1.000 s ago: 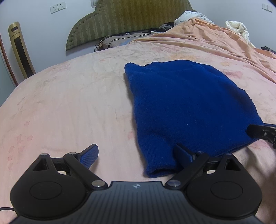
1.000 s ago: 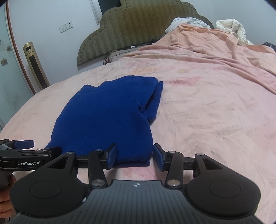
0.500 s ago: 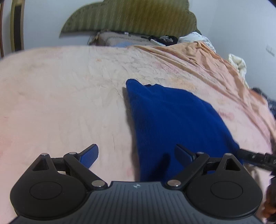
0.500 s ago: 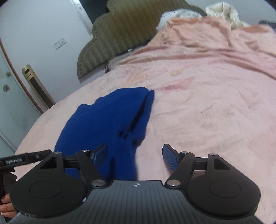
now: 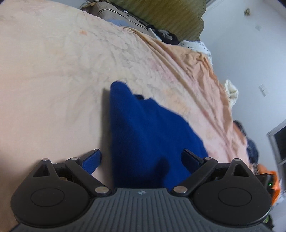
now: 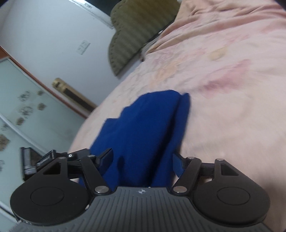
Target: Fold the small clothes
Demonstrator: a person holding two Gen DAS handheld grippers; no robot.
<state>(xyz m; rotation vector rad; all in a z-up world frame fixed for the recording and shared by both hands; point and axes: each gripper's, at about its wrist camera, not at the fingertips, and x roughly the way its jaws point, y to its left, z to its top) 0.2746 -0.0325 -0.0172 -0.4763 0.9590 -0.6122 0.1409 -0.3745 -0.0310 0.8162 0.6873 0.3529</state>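
A dark blue knit garment [image 5: 148, 135] lies flat on the pink bed sheet [image 5: 53, 80], folded lengthwise. My left gripper [image 5: 142, 160] is open wide and tilted, and the garment's near end lies between its fingers and runs under its body. In the right wrist view the same garment [image 6: 148, 125] also reaches in between the fingers of my right gripper [image 6: 143, 160]. Those jaws are closing, with the cloth between them and no firm pinch visible. The left gripper [image 6: 44, 158] shows at that view's left edge.
An olive padded headboard [image 6: 132, 35] and pillows [image 5: 116, 16] stand at the bed's far end. A rumpled orange-pink blanket [image 5: 196, 67] and white bedding [image 5: 230, 91] lie along one side. A glass door [image 6: 21, 110] and a gold tower unit [image 6: 73, 94] stand beyond the bed.
Both grippers have rolled and moved forward over the garment, whose near end now lies between each pair of fingers. The right fingers widened, then narrowed a little.
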